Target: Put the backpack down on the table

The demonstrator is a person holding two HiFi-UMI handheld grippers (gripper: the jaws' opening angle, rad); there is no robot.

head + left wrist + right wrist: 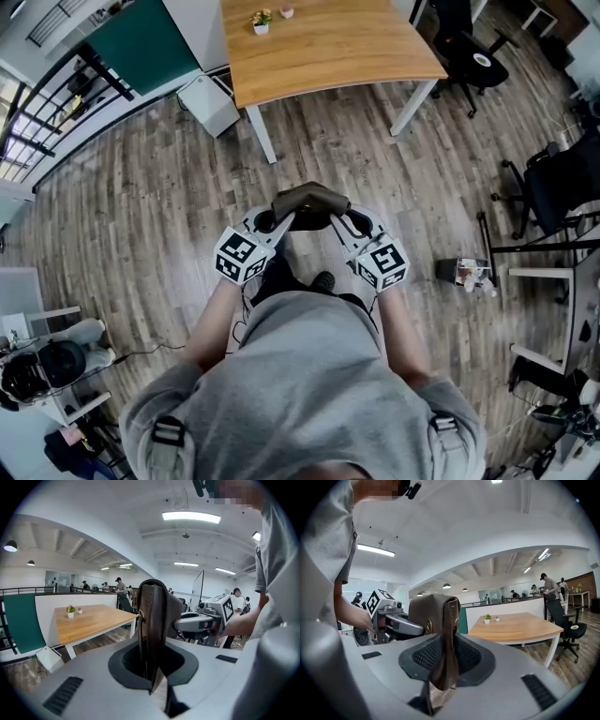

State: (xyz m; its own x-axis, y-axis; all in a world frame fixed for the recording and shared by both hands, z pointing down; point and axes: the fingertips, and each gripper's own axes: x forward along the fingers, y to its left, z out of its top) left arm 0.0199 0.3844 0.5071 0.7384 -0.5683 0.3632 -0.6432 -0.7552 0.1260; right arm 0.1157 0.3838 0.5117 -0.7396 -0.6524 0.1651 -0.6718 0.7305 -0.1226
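Backpack (309, 202), brown leather, is held in the air in front of the person's waist, over the wood floor (141, 206), not yet on the table (328, 42), which stands ahead and well apart.

It is carried by its two ends, likely so that it stays level and can be lowered flat. Left gripper (279, 223) is clamped on the left edge, with leather pinched between the jaws in the left gripper view (152, 620). Right gripper (343, 223) is clamped on the right edge in the same way (440, 634).

The long axis runs side to side across the person's front, from gripper to gripper. The body is seen edge-on and upright in both gripper views. Which face is turned toward the table cannot be told.

A small potted plant (262, 21) is noted at the table's far edge.
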